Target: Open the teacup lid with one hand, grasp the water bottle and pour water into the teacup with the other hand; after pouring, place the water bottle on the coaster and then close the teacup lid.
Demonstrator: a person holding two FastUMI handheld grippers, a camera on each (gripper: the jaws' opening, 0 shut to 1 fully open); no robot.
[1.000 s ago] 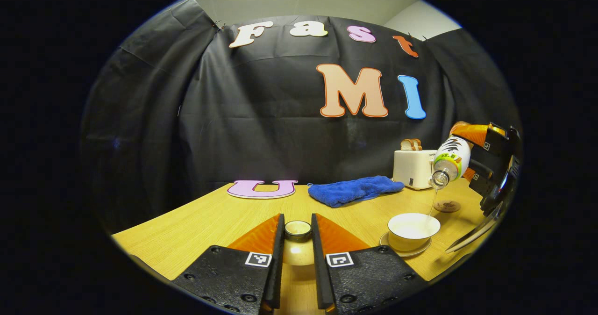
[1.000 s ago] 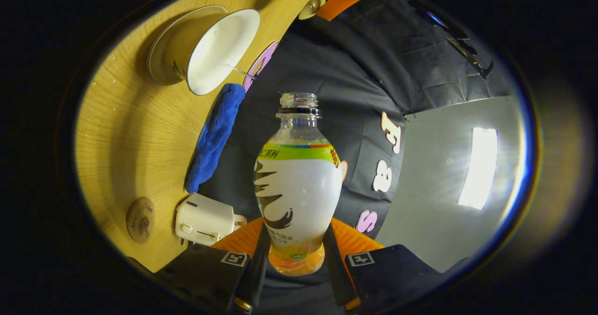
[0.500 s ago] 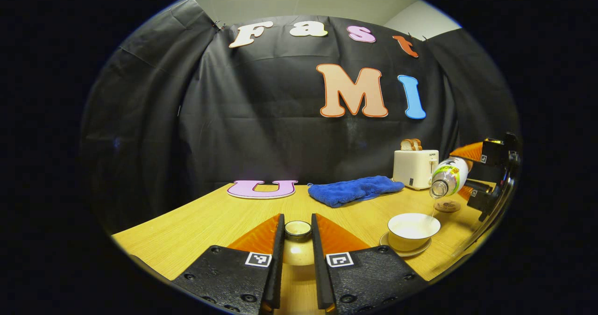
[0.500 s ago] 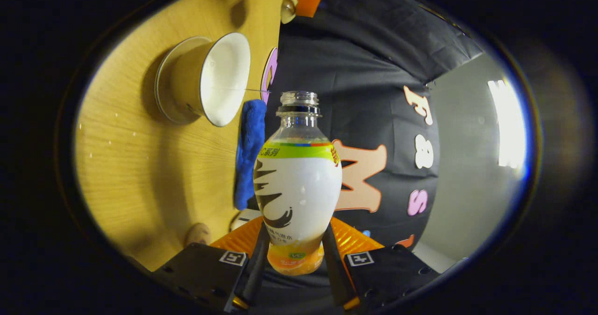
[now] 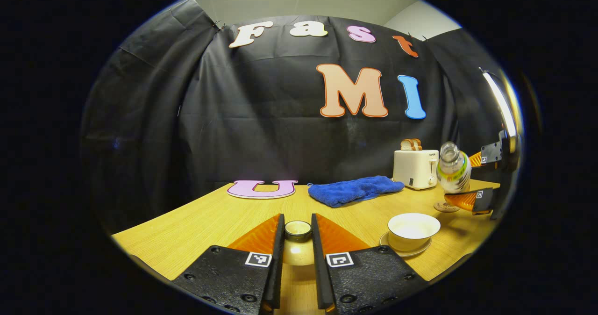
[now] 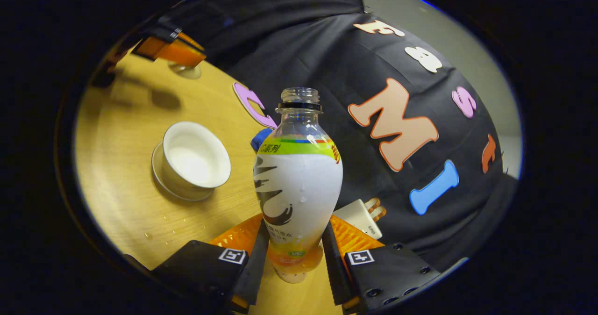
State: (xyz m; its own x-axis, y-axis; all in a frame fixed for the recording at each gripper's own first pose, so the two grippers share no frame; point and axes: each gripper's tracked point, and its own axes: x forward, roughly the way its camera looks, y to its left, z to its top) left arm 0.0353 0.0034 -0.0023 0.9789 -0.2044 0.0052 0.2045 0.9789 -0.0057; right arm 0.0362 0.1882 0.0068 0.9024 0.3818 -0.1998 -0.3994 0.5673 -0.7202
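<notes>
The right gripper [image 6: 293,254] is clamped on the lower body of the water bottle [image 6: 297,184], which is uncapped, nearly upright, and held above the coaster [image 5: 446,207] just right of the teacup [image 5: 413,231]. The left gripper [image 5: 297,245] pinches the lid [image 5: 297,229] left of the open teacup, above the table [image 5: 219,217].

My wooden table [image 5: 224,221] carries a blue towel [image 5: 352,189], white toaster [image 5: 415,168], round coaster [image 5: 446,207], and teacup [image 5: 413,231] on its saucer [image 5: 405,251]; some droplets near the cup.
</notes>
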